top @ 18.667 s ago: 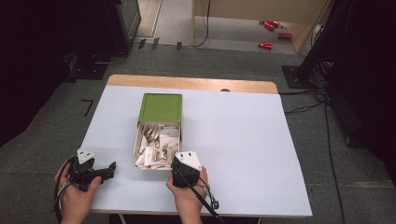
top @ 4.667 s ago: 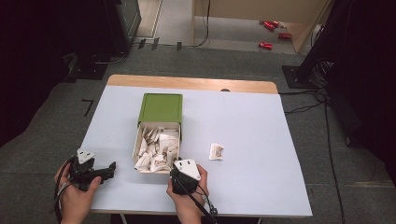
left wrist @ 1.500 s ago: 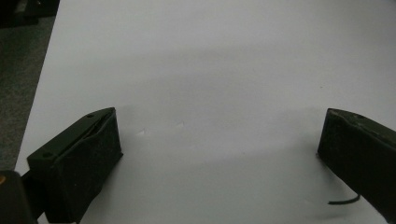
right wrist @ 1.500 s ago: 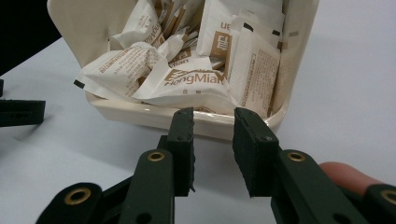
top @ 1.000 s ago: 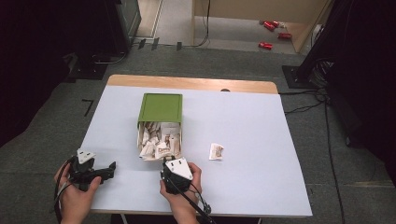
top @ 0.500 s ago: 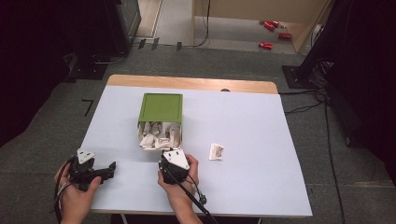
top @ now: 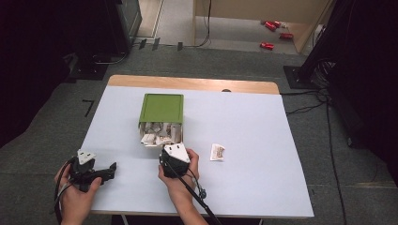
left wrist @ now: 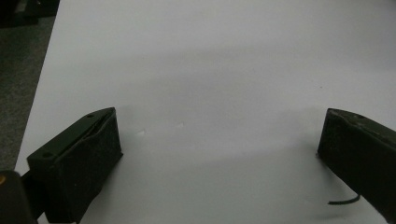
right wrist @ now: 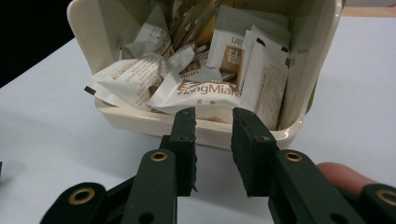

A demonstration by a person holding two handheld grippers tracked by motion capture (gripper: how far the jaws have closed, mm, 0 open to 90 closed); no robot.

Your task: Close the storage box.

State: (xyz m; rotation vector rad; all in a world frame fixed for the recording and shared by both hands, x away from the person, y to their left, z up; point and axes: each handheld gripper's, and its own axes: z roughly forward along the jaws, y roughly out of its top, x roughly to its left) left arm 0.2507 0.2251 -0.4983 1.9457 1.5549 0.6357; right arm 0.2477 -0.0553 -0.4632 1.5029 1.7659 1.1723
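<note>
1. From above, a pale table (top: 244,140) carries a box (top: 161,119) near its middle, green on top, with its cream inside turned toward the person and full of small paper packets (top: 157,135). One loose packet (top: 217,152) lies on the table to the right of the box, apart from it. The right gripper (top: 172,157) sits in the person's right hand (top: 180,176) just in front of the box's open side, its cable trailing back toward the table's near edge. The left gripper (top: 105,169) rests in the left hand (top: 77,192) near the table's front left corner, well apart from the box.

2. Along the left gripper (left wrist: 219,154), the two black jaws stand wide apart with nothing between them, over bare table (left wrist: 210,70).

3. Along the right gripper (right wrist: 212,140), the jaws are slightly parted, a narrow gap between them, holding nothing. Their tips sit just before the box's cream rim (right wrist: 154,122). Behind the rim, white and brown packets (right wrist: 201,91) are heaped in the box, one printed "HongMia".
</note>
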